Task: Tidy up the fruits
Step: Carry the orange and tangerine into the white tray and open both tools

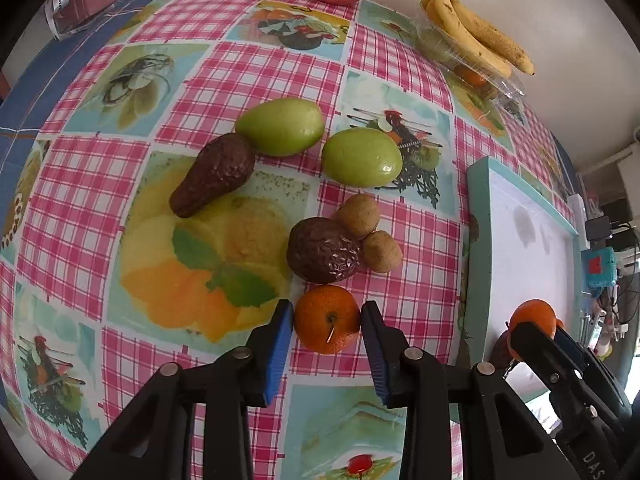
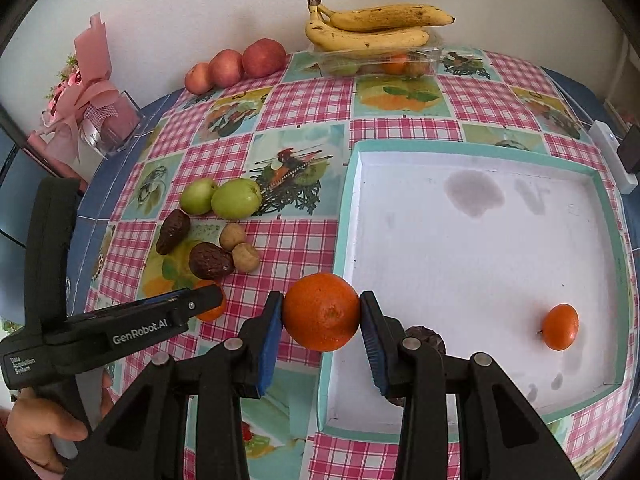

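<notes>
Right gripper pinches tangerine over tray's near-left rim; left gripper spread, bracketing second tangerine.

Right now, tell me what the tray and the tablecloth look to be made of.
Tray: seems to be cardboard or foam board, matte white inside with a teal rim; faint grey stains have soaked into the floor. Tablecloth: likely wipe-clean vinyl, with a smooth printed check and fruit pattern lying flat without folds.
</notes>
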{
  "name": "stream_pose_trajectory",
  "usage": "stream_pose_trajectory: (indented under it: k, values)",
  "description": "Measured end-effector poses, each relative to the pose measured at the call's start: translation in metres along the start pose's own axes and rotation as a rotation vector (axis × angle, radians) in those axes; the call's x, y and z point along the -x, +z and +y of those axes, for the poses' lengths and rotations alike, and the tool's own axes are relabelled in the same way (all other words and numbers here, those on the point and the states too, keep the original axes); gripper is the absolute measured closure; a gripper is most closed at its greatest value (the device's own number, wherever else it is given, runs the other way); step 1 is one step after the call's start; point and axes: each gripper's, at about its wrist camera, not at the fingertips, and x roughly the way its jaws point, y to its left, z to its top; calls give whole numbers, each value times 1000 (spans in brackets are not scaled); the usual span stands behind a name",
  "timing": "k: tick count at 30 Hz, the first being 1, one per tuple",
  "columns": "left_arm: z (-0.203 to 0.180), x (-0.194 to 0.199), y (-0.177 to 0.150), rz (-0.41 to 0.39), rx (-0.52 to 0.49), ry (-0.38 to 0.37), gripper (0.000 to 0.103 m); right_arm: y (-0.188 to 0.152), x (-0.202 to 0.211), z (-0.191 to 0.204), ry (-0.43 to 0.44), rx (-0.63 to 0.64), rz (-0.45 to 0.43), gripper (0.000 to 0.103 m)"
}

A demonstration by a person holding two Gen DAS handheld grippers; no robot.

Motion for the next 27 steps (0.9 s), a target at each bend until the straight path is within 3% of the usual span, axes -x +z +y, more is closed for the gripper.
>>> stream_pose_trajectory:
  k: [10,18,27]
  values:
    - [-11,32,-4,-74,-54,-44,67,3,11,-16,-4,-48,-35,63]
    - [-42,41,-7,-105,-151,-68,67,3,26,-75,-200,-187,-76,63]
    - [-79,40,-17,-116,-245,-98,67,-5,47,-135,-349,-350,-115,63]
